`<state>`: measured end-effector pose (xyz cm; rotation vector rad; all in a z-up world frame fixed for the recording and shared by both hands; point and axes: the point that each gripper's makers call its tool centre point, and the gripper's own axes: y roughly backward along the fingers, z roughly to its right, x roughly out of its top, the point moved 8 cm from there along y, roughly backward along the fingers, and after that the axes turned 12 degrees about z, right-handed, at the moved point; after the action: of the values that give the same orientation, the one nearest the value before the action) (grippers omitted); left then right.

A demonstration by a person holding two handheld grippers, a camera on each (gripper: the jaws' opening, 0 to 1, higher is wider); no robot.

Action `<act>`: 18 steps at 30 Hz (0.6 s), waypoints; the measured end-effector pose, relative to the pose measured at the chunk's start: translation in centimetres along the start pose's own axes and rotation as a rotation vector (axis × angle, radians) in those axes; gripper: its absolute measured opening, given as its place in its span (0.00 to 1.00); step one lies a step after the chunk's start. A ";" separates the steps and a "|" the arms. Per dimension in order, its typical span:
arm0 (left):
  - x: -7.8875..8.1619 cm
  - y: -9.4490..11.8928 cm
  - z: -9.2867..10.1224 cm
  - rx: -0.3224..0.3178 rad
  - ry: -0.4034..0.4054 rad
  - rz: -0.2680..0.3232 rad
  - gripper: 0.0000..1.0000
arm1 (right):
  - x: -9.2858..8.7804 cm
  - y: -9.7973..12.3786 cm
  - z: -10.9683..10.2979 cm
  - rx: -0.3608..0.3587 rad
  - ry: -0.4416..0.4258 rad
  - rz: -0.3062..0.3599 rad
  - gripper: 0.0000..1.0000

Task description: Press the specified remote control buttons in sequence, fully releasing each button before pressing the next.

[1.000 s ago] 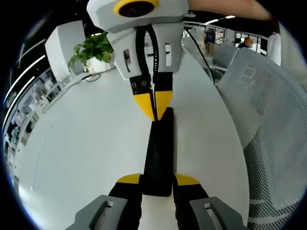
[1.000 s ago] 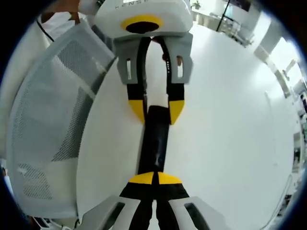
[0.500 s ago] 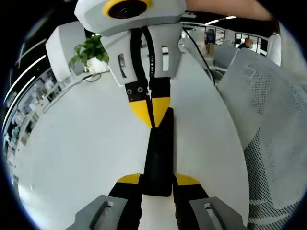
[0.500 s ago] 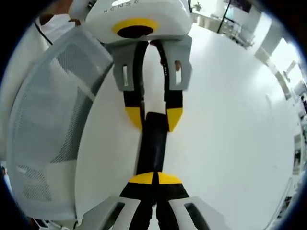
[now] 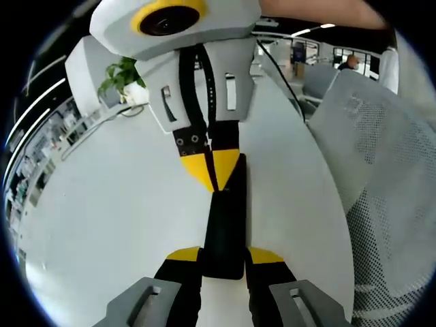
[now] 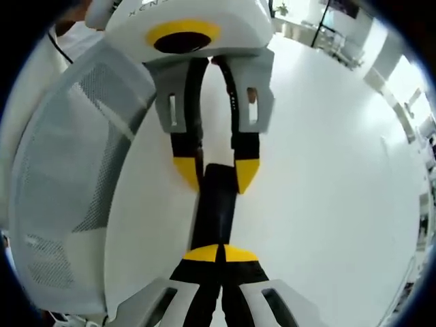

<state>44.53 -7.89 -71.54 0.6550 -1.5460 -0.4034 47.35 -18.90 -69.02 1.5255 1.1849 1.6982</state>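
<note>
The black remote control (image 5: 225,218) lies lengthwise on the white desk (image 5: 116,204), near its curved edge beside a white mesh chair (image 5: 381,157). The left gripper (image 5: 225,257) clamps the remote's near end between its jaws. The right gripper (image 6: 219,253), jaws together, rests its yellow tips on the remote's opposite end. A potted plant (image 5: 122,73) stands at the desk's far edge.

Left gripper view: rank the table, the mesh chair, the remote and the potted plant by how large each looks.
1. Table, the widest area.
2. Mesh chair, though its nearness to the camera inflates it.
3. Remote, held in the left gripper, with the right gripper at its far end.
4. Potted plant, far off, so its true size is uncertain.
</note>
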 end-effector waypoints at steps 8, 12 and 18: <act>0.0 0.0 0.0 -0.001 -0.001 0.002 0.24 | 0.1 -0.3 0.2 0.007 0.002 -0.004 0.00; 0.0 0.0 -0.1 -0.001 0.000 0.003 0.24 | -0.1 -0.4 0.2 0.010 0.003 -0.014 0.00; 0.0 0.0 -0.1 -0.003 0.000 0.005 0.24 | -0.2 -0.5 0.2 0.013 0.007 -0.021 0.00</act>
<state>44.60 -7.84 -71.51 0.6485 -1.5459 -0.4022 47.53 -18.77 -69.58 1.5107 1.2140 1.6862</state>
